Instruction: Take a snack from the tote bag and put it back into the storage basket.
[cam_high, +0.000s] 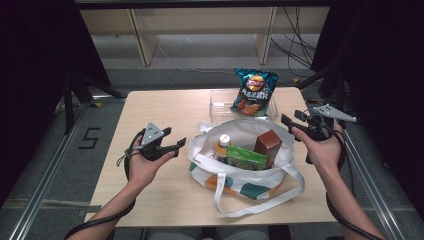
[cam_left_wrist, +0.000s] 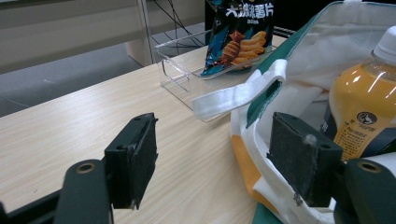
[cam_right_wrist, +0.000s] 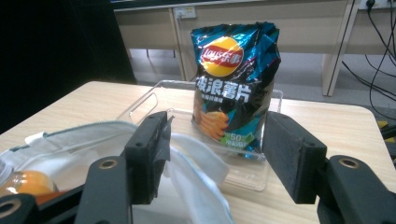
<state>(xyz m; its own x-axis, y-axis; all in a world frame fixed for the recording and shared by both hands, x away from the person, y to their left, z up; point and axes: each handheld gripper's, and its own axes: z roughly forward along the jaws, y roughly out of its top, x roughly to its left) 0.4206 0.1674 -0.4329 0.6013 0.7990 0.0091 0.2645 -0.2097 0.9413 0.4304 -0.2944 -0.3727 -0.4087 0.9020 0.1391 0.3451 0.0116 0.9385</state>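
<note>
A lab: black curtains (cam_high: 30, 60), floor rails (cam_high: 45, 185), loose cables (cam_high: 295, 47).

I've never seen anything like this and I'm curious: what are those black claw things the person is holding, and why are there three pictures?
Those are grippers: hand-held tools with two black jaws that pinch things. A person holds one in each hand. The left gripper and the right gripper are both open and hold nothing.

One picture comes from a camera up high, looking down at the table. The other two come from little cameras riding on each gripper, looking out between its jaws.

On the table sits a white cloth bag with green and orange patches. Inside it are an orange drink bottle, a green packet and a brown box. Behind it, a blue crisp bag stands in a clear plastic tray.
</note>
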